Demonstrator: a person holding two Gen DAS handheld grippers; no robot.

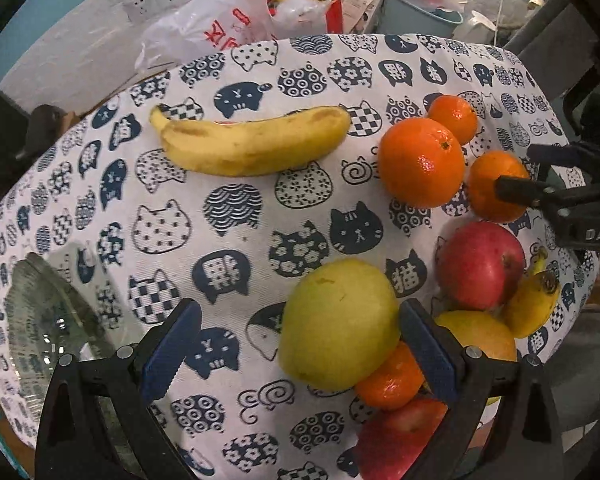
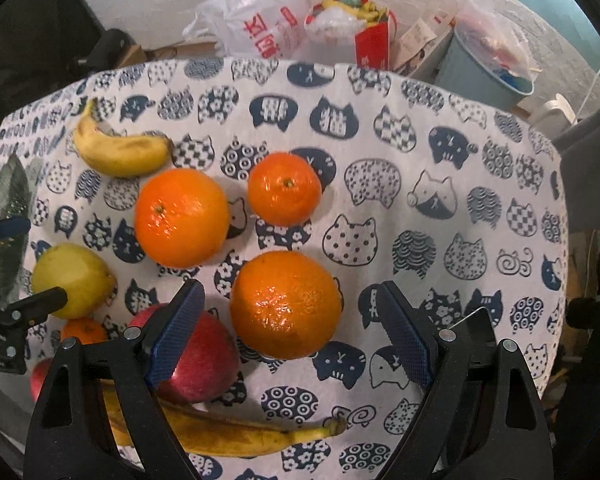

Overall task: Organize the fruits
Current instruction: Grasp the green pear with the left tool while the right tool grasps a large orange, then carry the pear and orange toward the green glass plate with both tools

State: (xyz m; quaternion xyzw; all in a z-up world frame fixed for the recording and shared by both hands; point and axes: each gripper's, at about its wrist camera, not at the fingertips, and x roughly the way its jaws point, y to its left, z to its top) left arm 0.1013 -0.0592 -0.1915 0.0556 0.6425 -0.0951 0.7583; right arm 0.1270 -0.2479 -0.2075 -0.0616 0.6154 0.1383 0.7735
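Fruit lies on a cat-print cloth [image 1: 240,216]. In the left wrist view my left gripper [image 1: 296,348] is open, its right finger against a green pear [image 1: 338,324], the pear partly between the jaws. A banana [image 1: 252,142] lies far left; oranges [image 1: 422,162], a red apple [image 1: 480,264] and a small banana [image 1: 532,304] lie right. In the right wrist view my right gripper [image 2: 292,336] is open around a large orange [image 2: 286,304], a red apple [image 2: 200,360] under its left finger. Two more oranges [image 2: 182,218] [image 2: 284,188] lie beyond.
A clear glass dish [image 1: 48,320] sits at the cloth's left edge, also in the right wrist view [image 2: 4,216]. A long banana [image 2: 240,434] lies near the front. Plastic bags [image 2: 260,20] and a grey bin [image 2: 484,68] stand behind the table.
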